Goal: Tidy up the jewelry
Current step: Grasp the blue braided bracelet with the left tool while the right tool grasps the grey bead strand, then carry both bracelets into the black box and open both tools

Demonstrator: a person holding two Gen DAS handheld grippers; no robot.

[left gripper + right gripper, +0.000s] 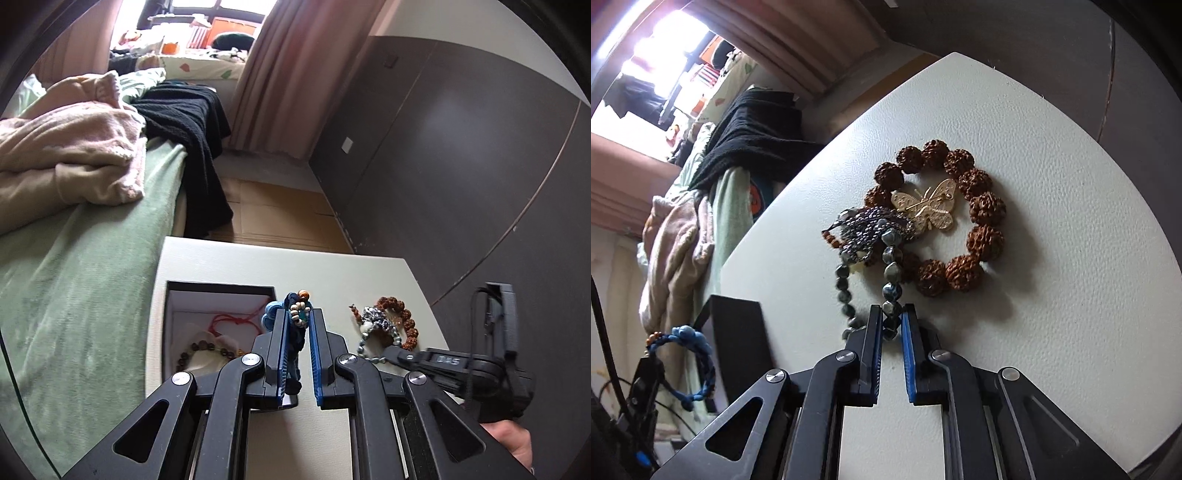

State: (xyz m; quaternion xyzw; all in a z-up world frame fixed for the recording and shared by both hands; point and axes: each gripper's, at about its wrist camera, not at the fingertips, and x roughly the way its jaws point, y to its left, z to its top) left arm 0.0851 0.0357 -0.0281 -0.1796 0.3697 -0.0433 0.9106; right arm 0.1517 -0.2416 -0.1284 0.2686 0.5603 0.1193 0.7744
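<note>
**Both tools clamped on bracelets over the tabletop**

Left wrist view, left to right. Bed [74, 258] with green cover fills the left side, a pink garment [70, 155] and a black knit [192, 125] heaped on it. Lower centre-left, an open box [173, 295] sits on the pale tabletop [369, 273]; inside it a red cord [225, 321] and a dark bead bracelet [207, 349] on white lining. Centre: left tool [298, 321] pinched together on a blue braided bracelet [293, 314], held clear above the tabletop, small beads bunched at the tips, cord hanging down between the pads. Right of it, the jewelry pile on the tabletop: a grey bead strand [373, 325] and a brown seed bracelet [406, 321]. Far right, the right tool comes in from the lower right edge, a hand [513, 439] behind it, its tip at the grey strand.

Right wrist view, left to right. Lower left, the blue braided bracelet [689, 354] hangs looped in the left tool. Box corner [738, 332] just right of it. Centre: right tool [891, 317] closed on the grey bead strand [890, 291], beads pressed between the blue pads; the strand runs up to a tangled beaded tassel [871, 229]. Upper right of that, the brown seed bracelet [960, 214] lies flat in a ring, a gold butterfly piece [931, 205] inside the ring, touching the tassel.
</note>
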